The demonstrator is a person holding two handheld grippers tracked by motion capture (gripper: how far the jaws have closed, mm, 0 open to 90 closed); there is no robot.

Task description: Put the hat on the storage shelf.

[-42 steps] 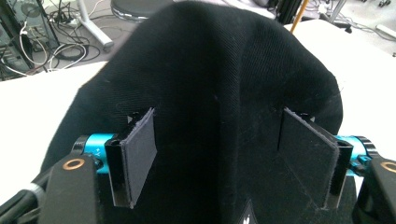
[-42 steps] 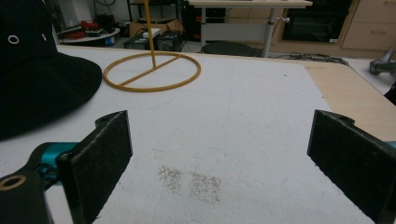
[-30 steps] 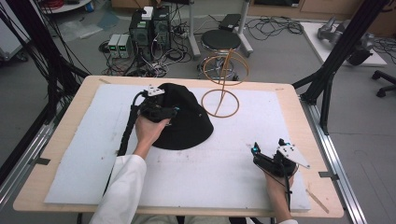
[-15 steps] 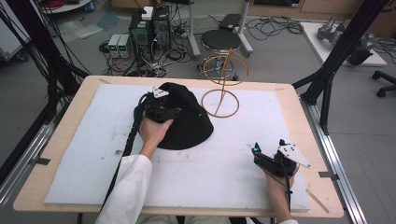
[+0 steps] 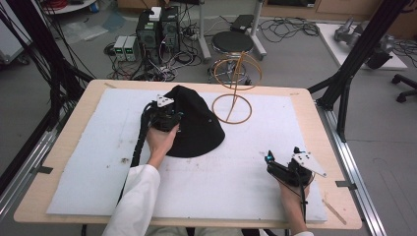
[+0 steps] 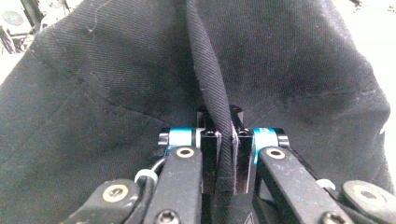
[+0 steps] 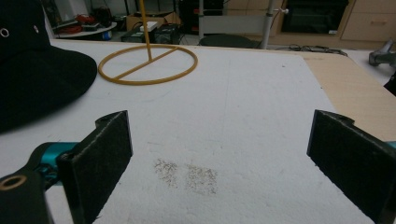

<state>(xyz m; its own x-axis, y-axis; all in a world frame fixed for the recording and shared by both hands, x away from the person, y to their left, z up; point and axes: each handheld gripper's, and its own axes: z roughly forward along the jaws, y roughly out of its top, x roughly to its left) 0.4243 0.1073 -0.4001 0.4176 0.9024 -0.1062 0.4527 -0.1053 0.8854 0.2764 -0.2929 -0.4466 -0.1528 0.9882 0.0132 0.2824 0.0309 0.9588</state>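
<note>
1. Left claw (image 6: pixel 219 158) pinches a fold of the black bucket hat (image 5: pixel 196 125) on the tabletop (image 5: pixel 305 98), beside a wire hat stand (image 5: pixel 232 93)
2. Right claw (image 7: pixel 219 163) gapes wide, well apart

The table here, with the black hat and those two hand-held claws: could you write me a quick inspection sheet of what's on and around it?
Surface: wooden table under a white mat, with a grey smudge.
Job's things: black hat on the mat; yellow wire stand upright behind it.
Clutter: nothing seen.
Grippers: left gripper has its jaws shut on a fold of the hat; right gripper sits low over the mat, jaws open.
Cables: black cable trails from the left gripper.
Surroundings: stool, computers, floor wiring.
</note>
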